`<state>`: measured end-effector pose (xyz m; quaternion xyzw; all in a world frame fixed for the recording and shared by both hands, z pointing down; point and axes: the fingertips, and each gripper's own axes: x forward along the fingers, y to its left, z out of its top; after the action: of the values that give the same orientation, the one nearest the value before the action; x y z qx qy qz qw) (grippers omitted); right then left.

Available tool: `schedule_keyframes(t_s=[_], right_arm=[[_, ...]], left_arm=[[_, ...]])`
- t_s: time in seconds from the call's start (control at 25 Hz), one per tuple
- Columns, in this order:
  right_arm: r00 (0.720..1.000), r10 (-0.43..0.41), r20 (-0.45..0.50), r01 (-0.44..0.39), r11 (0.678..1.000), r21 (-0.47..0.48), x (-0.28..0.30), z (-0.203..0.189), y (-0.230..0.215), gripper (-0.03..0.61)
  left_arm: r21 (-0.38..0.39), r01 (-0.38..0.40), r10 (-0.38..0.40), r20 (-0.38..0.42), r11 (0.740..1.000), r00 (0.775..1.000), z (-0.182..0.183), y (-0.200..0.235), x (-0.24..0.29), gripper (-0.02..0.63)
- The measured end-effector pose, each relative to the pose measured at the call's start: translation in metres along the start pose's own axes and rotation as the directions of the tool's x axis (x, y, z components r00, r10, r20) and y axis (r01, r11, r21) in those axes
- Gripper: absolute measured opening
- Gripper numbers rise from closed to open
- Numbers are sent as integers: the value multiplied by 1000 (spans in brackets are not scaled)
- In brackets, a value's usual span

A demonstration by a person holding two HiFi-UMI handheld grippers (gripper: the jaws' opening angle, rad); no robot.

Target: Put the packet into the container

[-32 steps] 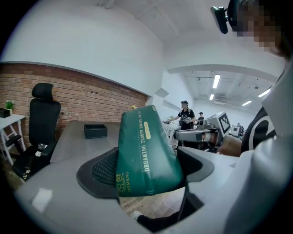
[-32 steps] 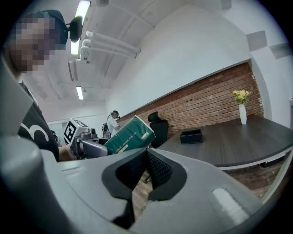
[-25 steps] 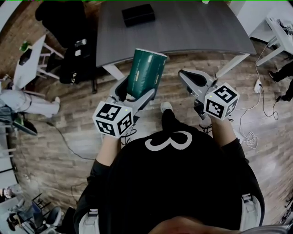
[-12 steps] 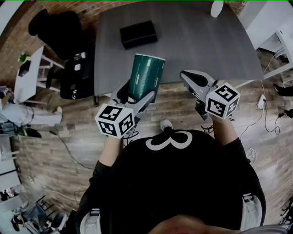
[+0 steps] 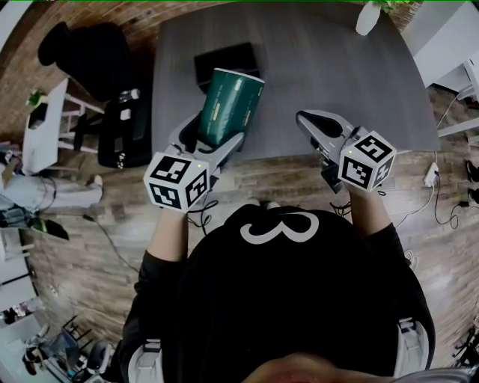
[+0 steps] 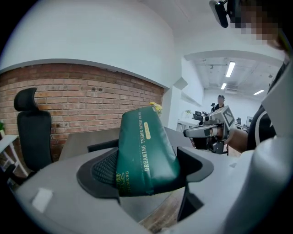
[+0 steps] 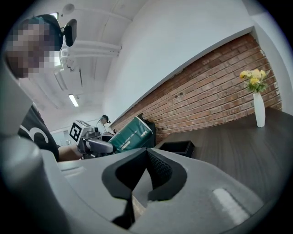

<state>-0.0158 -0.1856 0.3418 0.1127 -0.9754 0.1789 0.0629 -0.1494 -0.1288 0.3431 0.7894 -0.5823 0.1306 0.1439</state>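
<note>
A dark green packet (image 5: pixel 230 105) with gold print stands upright in my left gripper (image 5: pixel 212 140), which is shut on its lower end. It hangs over the near edge of the grey table (image 5: pixel 322 67). Just beyond it sits the black container (image 5: pixel 224 57), an open box partly hidden by the packet. In the left gripper view the packet (image 6: pixel 144 153) fills the jaws, and the container's rim (image 6: pixel 102 146) shows behind. My right gripper (image 5: pixel 305 120) is shut on nothing, level with the left one. In the right gripper view I see the packet (image 7: pixel 132 135) and the container (image 7: pixel 176 147).
A white vase (image 5: pixel 367 16) with yellow flowers (image 7: pixel 252 78) stands at the table's far right. A black office chair (image 5: pixel 82 52) and a dark bag (image 5: pixel 123 127) are left of the table. Wooden floor lies under me, and a brick wall runs behind the table.
The table has come closer in the head view. My left gripper has carried the packet forward, from over the floor to above the table's near edge, close to the container. The right gripper stays shut.
</note>
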Motion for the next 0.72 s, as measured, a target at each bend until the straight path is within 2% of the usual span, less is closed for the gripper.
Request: schedule_keyframes(t_s=[0.2, 0.4, 0.72], right_arm=[[1000, -20, 1, 20, 1000, 23, 20, 4, -18, 2], [998, -57, 8, 57, 997, 42, 41, 14, -39, 2], [993, -118, 0, 118, 990, 81, 80, 26, -77, 2]], left_arm=[[69, 12, -12, -10, 998, 1000, 18, 40, 19, 419], [145, 58, -55, -24, 988, 998, 35, 77, 45, 419], [287, 176, -162, -70, 942, 984, 55, 134, 96, 419]])
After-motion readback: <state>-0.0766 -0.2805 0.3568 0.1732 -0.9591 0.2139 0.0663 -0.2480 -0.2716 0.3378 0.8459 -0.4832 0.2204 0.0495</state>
